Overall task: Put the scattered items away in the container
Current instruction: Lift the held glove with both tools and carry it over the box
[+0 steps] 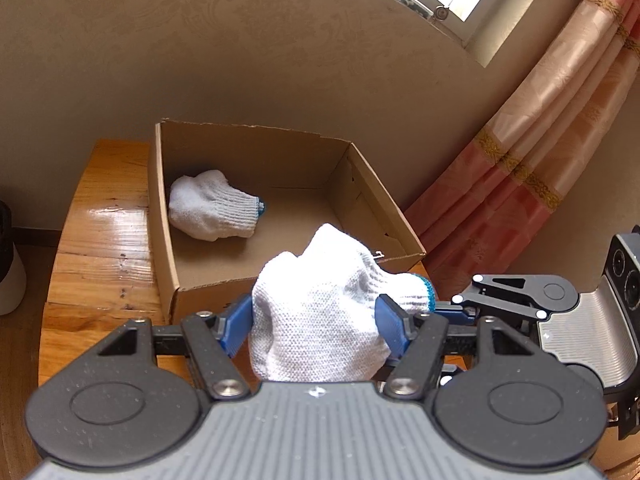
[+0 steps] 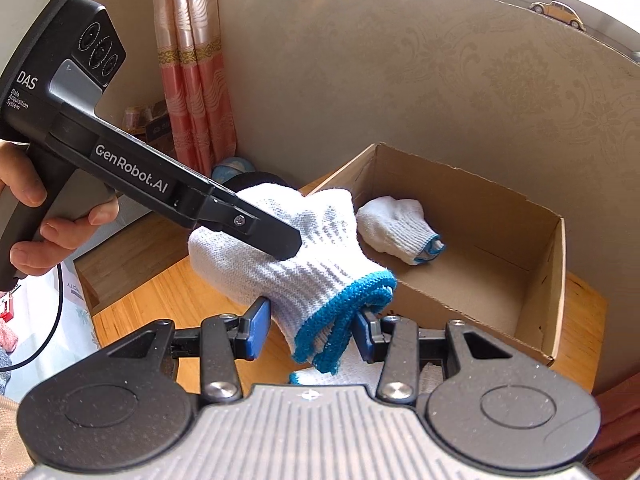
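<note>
A white knit glove [image 1: 316, 312] with a blue cuff [image 2: 340, 312] hangs above the wooden table [image 1: 100, 240], in front of an open cardboard box [image 1: 168, 240]. My left gripper [image 1: 316, 328] is shut on the glove's body, its blue pads [image 1: 236, 326] pressing both sides. My right gripper [image 2: 310, 332] is shut on the cuff end. The right wrist view shows the left gripper's fingers [image 2: 276, 236] from the side, on the glove, held by a person's hand [image 2: 40, 216]. A second rolled glove [image 1: 212, 206] lies inside the box [image 2: 540, 280]. More white fabric with a blue edge [image 2: 332, 372] lies on the table under my right gripper.
The box stands against a patterned beige wall. A pink curtain [image 1: 520, 160] hangs to its right, under a window. A white and black object [image 1: 8, 264] sits beyond the table's left edge. A toy car [image 2: 560, 12] rests on the sill.
</note>
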Tool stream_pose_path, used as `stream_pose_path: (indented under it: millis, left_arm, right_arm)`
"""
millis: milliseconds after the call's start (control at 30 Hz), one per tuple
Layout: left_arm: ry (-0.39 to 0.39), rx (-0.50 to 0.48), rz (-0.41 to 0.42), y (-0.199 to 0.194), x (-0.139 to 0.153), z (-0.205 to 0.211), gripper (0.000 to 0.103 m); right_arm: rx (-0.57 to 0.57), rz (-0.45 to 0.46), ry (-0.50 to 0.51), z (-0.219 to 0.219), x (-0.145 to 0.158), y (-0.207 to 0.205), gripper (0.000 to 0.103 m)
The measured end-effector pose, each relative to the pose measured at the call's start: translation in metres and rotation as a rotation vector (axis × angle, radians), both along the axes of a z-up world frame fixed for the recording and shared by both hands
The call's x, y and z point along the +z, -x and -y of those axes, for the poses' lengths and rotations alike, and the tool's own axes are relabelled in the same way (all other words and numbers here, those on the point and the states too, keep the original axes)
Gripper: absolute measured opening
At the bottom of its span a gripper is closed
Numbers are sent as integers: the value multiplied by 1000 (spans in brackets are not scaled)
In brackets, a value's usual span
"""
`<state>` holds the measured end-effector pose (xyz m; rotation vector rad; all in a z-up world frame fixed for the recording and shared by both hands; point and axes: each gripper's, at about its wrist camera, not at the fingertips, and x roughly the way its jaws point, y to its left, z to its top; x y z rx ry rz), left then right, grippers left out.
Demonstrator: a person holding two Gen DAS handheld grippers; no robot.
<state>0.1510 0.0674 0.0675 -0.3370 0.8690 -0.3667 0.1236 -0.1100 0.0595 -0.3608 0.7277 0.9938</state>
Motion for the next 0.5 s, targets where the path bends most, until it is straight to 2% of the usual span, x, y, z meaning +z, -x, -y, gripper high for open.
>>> stream_pose_path:
  millis: [500]
  left_arm:
    - [32,5,-25,-70,9,26,65]
  right_arm:
    - [-38,16,22,11,13,-69,49]
